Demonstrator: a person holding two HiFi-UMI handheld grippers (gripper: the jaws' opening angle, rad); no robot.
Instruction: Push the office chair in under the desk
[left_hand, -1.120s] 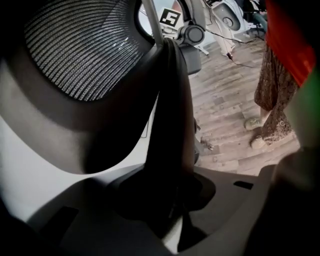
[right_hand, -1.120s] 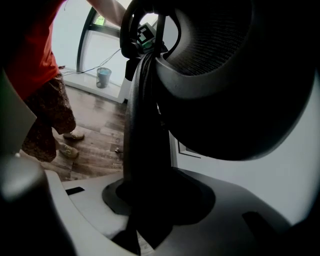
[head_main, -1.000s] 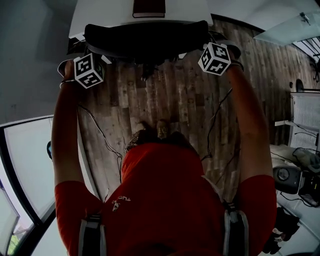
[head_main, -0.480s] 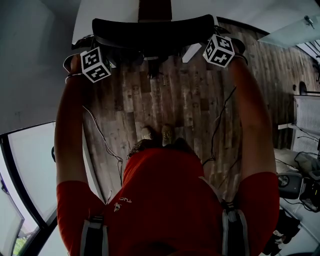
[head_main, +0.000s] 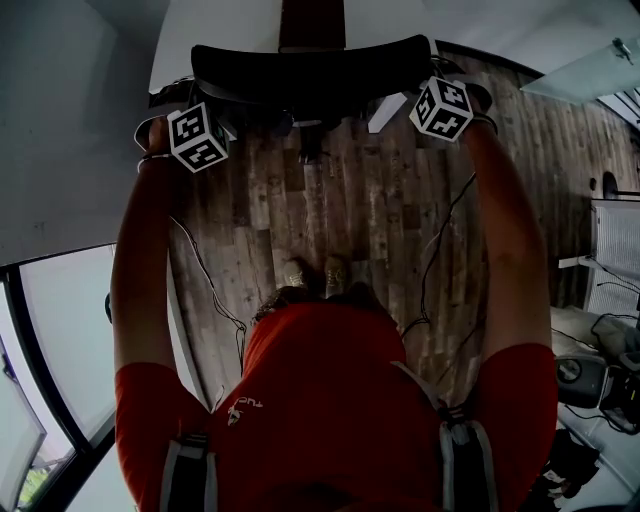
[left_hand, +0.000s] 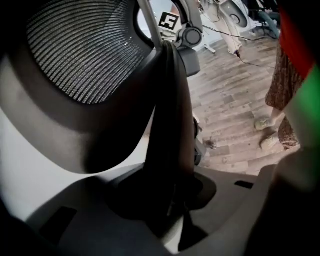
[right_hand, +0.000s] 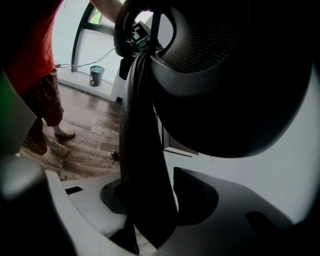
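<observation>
Standing on wood-plank floor (head_main: 350, 210): white desk (head_main: 220, 25) along the top of the head view, grey wall (head_main: 60, 120) on the left, glazed panel (head_main: 60, 340) lower left.

office chair (head_main: 310, 70) is hard up against the desk front. Its black backrest arc overlaps the desk edge, and the seat is not visible.

left gripper (left_hand: 172, 197) is clenched on the left end of the backrest rim; the rim fills the gap between its jaws. right gripper (right_hand: 145, 200) is on the right end. Its jaws have just been opening, so it looks released, with the rim standing between them.

Hard to read:
- The chair base (head_main: 305, 140) below the backrest is a dark tangle.
- A dark reddish slab (head_main: 312, 22) on the desk is cut off by the frame; can't tell what it is.
- Both gripper views are mostly blocked by mesh and rim.

Clearance: the planks between the shoes (head_main: 310, 275) and the chair are bare. Cables (head_main: 205, 280) trail along both sides of that strip. Gear pile (head_main: 600, 380) at far right is well apart.
</observation>
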